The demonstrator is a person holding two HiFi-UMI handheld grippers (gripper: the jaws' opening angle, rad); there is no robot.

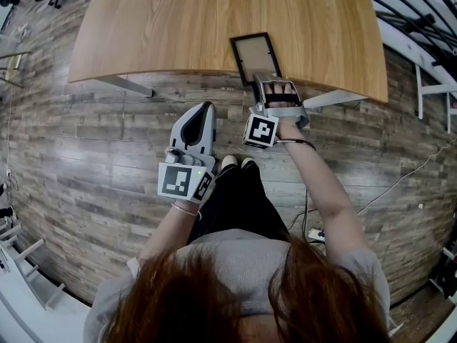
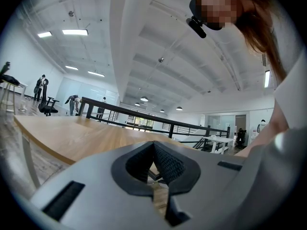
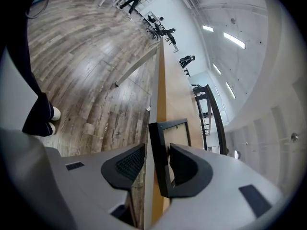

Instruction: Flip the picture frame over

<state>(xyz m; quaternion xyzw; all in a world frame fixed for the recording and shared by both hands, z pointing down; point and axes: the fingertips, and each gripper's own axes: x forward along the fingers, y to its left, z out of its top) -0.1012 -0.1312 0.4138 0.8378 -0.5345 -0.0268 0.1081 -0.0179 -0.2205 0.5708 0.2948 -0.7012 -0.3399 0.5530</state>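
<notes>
The right gripper (image 3: 157,150) is half open, its jaws loosely straddling the near end of the picture frame (image 1: 255,53) and the counter (image 1: 164,27) lip beneath, so a lift without a firm pinch could slide the frame off onto the floor (image 1: 107,134).

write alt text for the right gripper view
Right claw, jaws apart, straddles the edge of the wooden table and the near end of a black picture frame lying on it. Plank floor fills the left.
</notes>
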